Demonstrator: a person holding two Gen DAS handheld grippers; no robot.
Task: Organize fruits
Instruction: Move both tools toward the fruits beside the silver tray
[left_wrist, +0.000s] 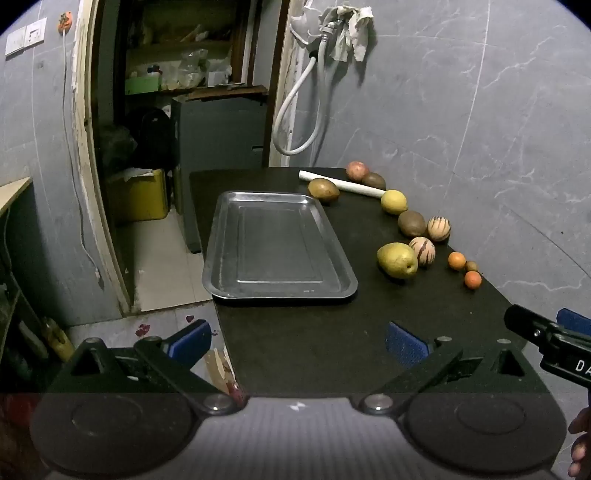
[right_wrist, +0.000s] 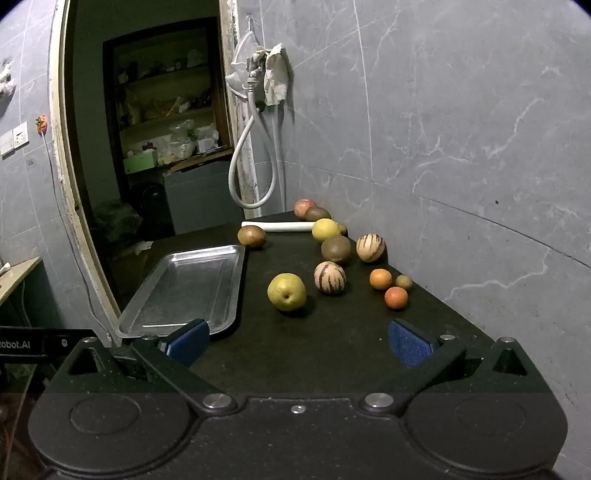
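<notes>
Both wide apart and grasping nothing: left gripper (left_wrist: 298, 341), right gripper (right_wrist: 299, 341), near edge of black table (left_wrist: 314, 339). Left: bare metal tray (left_wrist: 218, 258). Right, scattered toward the wall: yellow pear (right_wrist: 286, 291), striped melons (right_wrist: 329, 277), two small oranges (right_wrist: 396, 297), lemon (right_wrist: 325, 230).

A yellow pear (right_wrist: 286, 296) lies nearest the steel tray (right_wrist: 155, 314); two striped melons (right_wrist: 329, 277), two small oranges (right_wrist: 396, 297), a lemon (right_wrist: 325, 229) and brown fruits (right_wrist: 335, 249) sit scattered beside it; none lie in the tray.
</notes>
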